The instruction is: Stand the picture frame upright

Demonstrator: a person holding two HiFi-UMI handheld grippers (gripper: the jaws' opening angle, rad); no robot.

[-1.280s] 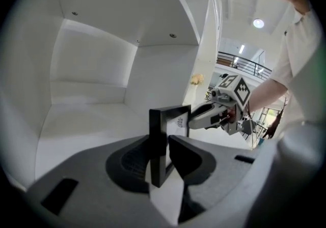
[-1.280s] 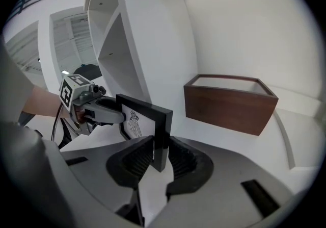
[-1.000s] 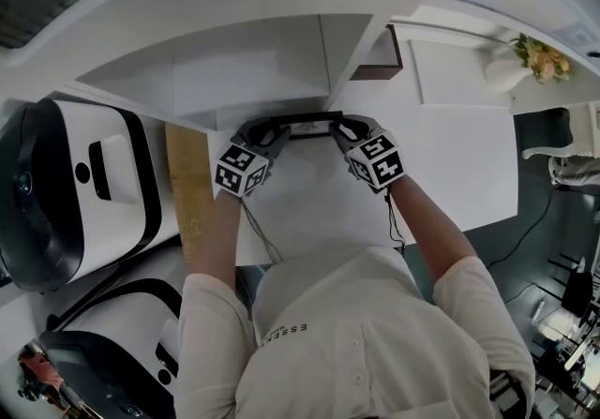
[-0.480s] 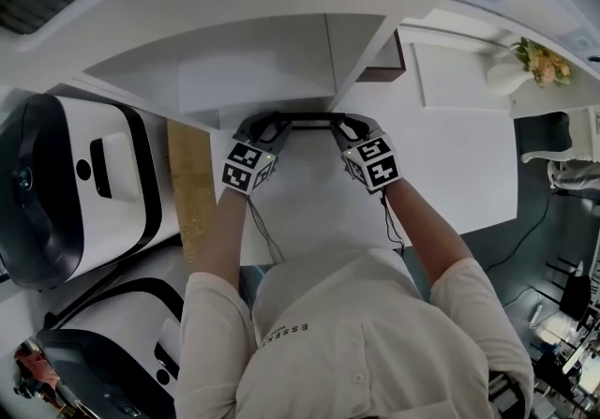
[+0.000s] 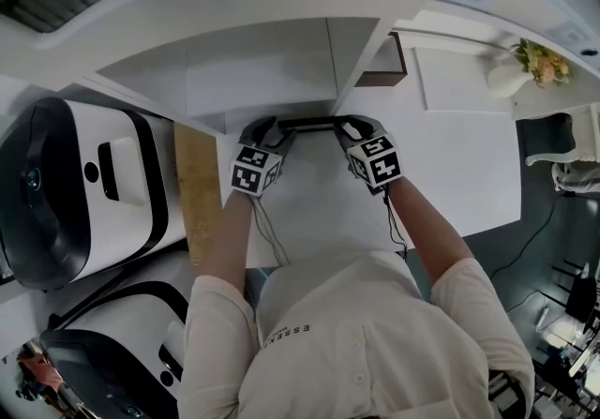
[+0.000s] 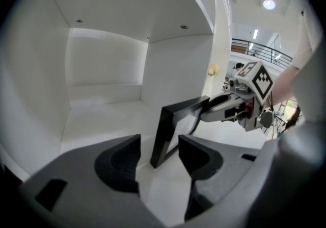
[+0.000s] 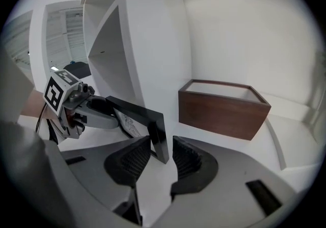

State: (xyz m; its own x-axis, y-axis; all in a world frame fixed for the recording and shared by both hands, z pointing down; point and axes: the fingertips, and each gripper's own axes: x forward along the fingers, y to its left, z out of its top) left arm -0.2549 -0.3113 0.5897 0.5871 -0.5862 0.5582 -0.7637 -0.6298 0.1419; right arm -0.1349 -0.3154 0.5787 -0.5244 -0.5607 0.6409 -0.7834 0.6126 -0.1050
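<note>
As the picture frame (image 5: 309,123) stood upright on the white desk (image 5: 450,164), the left gripper (image 5: 266,133) and right gripper (image 5: 348,129) were opening their jaws around its ends, seemingly leaving only withdrawal.

Black picture frame (image 6: 162,135), reddish-brown box (image 7: 221,112) with white inside, white shelf (image 6: 102,69), pale-wood board (image 5: 197,183).

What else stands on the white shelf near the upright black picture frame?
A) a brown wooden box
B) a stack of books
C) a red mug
A: the right gripper view shows a brown wooden box beyond the black picture frame.
</note>
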